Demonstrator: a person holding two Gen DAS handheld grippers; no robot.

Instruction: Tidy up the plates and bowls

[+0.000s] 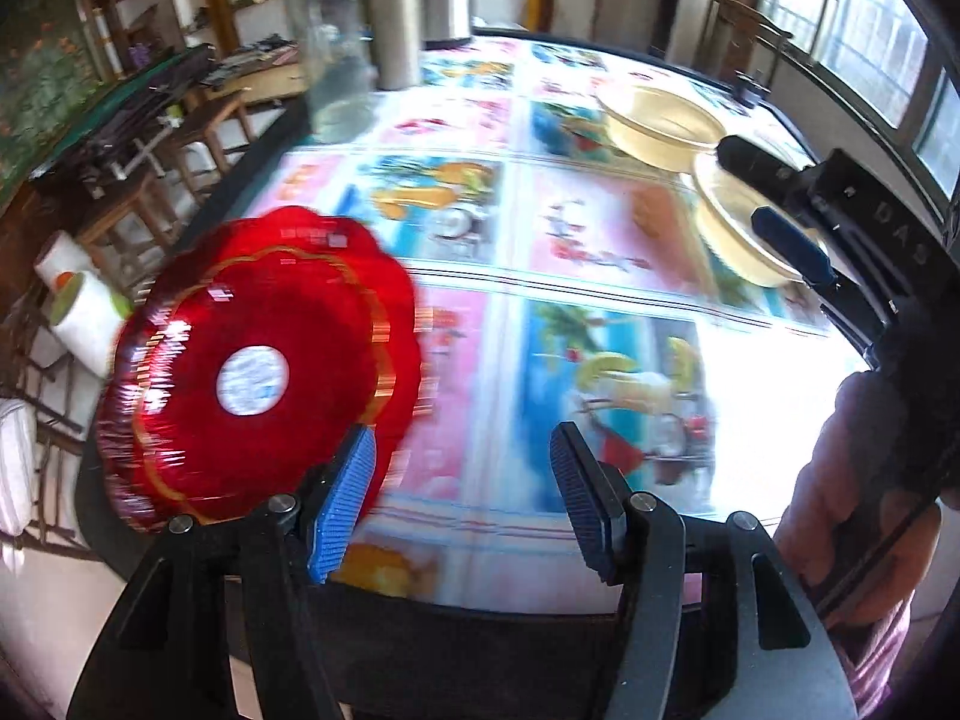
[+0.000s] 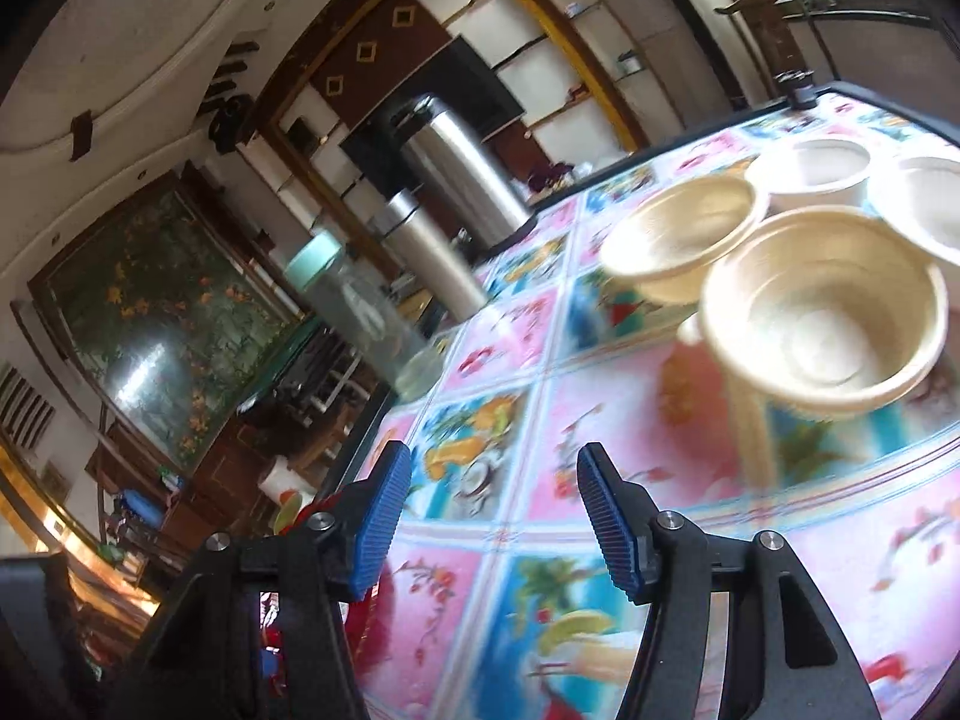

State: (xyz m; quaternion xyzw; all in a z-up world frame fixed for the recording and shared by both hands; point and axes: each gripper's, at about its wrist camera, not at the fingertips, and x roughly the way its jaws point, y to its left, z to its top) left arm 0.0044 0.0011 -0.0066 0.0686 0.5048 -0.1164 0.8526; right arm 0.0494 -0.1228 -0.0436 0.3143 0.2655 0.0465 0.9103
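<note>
The stack of plates (image 1: 258, 372) lies on the desk (image 1: 600, 228) at its left edge, just left of the left gripper (image 1: 462, 504). The bowls (image 2: 822, 306) sit grouped at the desk's far right, touching or overlapping one another. A jar (image 1: 327, 42) and two flasks (image 1: 393, 18) stand along the far left edge.

The desk (image 1: 600, 228) is being viewed steeply downward from close above by the left wrist camera. It is being viewed more shallowly, and rolled, by the right. The cream bowls (image 1: 660, 120), at two o'clock, are being shared by both.
</note>
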